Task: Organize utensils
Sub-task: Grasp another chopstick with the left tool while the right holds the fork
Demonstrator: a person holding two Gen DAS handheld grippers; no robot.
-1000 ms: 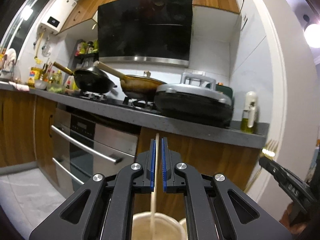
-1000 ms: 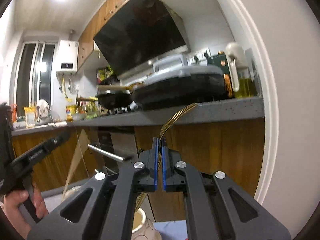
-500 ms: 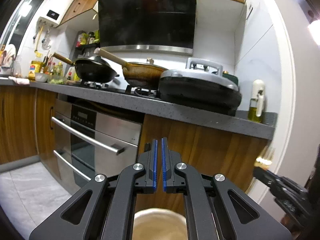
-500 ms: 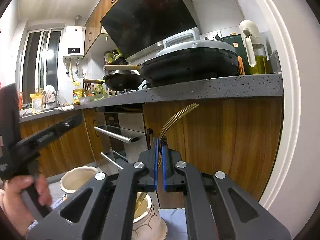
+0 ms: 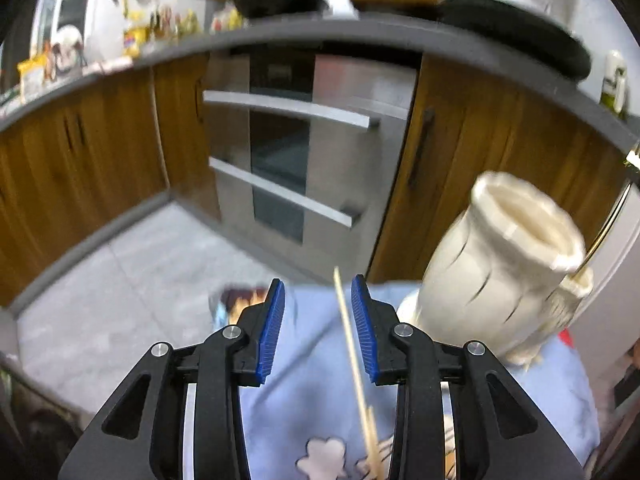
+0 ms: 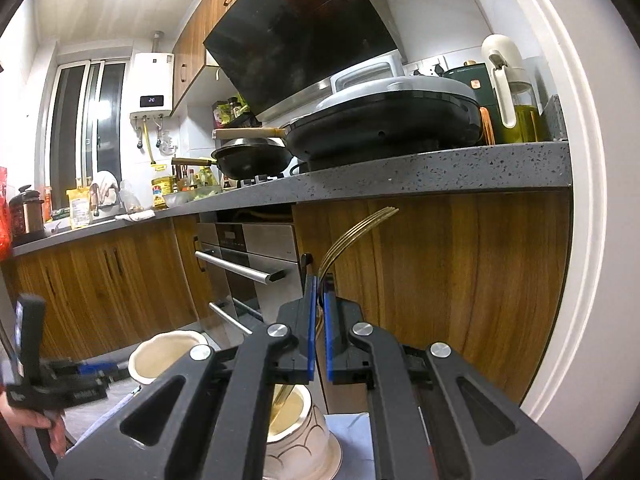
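While its jaws are opening, the left claw (image 5: 318, 320) has a chopstick (image 5: 352, 348) loose between them, with a cream vase (image 5: 500, 276) just right. The right claw (image 6: 319, 308) pinches a gold fork (image 6: 352, 236) above another vase (image 6: 296, 420).

— Surfaces near the oven (image 5: 304, 152)?

— Brushed metal front, dark glossy glass, satin bar handles. Cabinet doors (image 5: 492, 160) either side: wood-grain, semi-gloss. Countertop (image 6: 420, 178) above: grey speckled stone, matt.

— Utensils?

— Fork (image 6: 352, 236): polished gold-toned metal. Stick (image 5: 352, 344): pale bare wood, matt. Jar (image 5: 504, 264) right of the oven: cream glazed ceramic, ribbed. Cloth (image 5: 316, 392) beneath: light blue fabric, soft.

— Grippers?

— Left gripper (image 5: 318, 326) and right gripper (image 6: 319, 324): matt black plastic, ridged blue rubber pads.
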